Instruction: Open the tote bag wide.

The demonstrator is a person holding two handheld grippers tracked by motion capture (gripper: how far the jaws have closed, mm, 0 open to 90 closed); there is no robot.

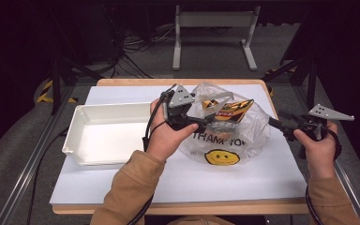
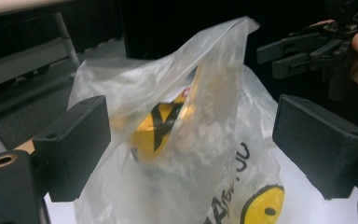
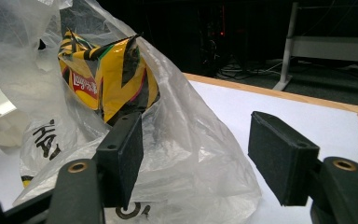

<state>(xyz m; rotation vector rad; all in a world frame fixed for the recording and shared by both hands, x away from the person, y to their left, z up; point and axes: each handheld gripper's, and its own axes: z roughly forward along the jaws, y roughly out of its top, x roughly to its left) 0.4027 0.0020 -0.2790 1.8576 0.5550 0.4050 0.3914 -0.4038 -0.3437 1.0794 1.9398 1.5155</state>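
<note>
A clear plastic bag (image 1: 251,136) printed with THANK YOU and a yellow smiley stands in the middle of the table. Inside it is a yellow and black chip packet (image 1: 229,110). My left gripper (image 1: 210,118) is at the bag's left side near its top, open. In the left gripper view the bag (image 2: 214,84) with the packet (image 2: 161,126) rises between the wide jaws of that gripper (image 2: 191,137). My right gripper (image 1: 274,124) is open just off the bag's right edge. In the right gripper view its (image 3: 200,156) jaws frame the bag (image 3: 182,107) and packet (image 3: 102,84).
An empty white tray (image 1: 79,112) lies left of the bag, with its corner (image 3: 0,126) behind the bag in the right gripper view. White sheet (image 1: 262,178) covers the wooden table. A metal frame (image 1: 213,21) stands on the floor beyond the far edge.
</note>
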